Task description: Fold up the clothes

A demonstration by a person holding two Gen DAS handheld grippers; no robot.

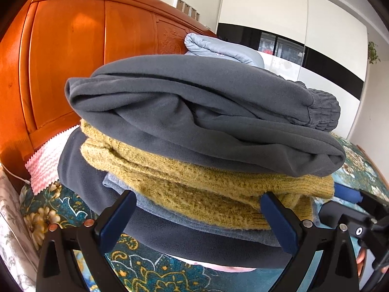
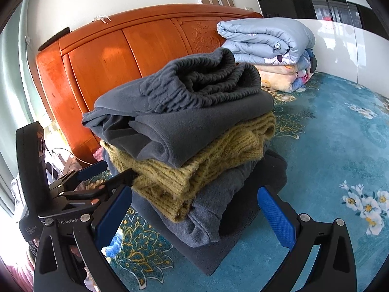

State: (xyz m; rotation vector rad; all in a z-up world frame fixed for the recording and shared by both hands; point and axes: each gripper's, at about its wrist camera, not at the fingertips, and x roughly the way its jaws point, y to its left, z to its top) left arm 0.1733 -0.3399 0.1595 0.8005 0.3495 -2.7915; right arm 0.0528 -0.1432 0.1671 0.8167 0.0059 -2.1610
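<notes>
Both tools (image 1: 198, 215) (image 2: 194, 211) gape before folded clothes (image 2: 184, 131); lettering unreadable.

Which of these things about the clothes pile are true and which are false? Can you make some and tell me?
1. The grey pants lie on top of the pile. True.
2. The yellow knitted sweater is at the very bottom. False: it sits under the grey pants, with darker clothes beneath it.
3. The left gripper is shut tight on the sweater. False: its jaws stand apart, at the pile's lower layers.
4. A folded light blue quilt rests by the wooden headboard. True.
5. The bed cover is plain white. False: it is teal with flowers.
6. The right gripper is open. True.
</notes>
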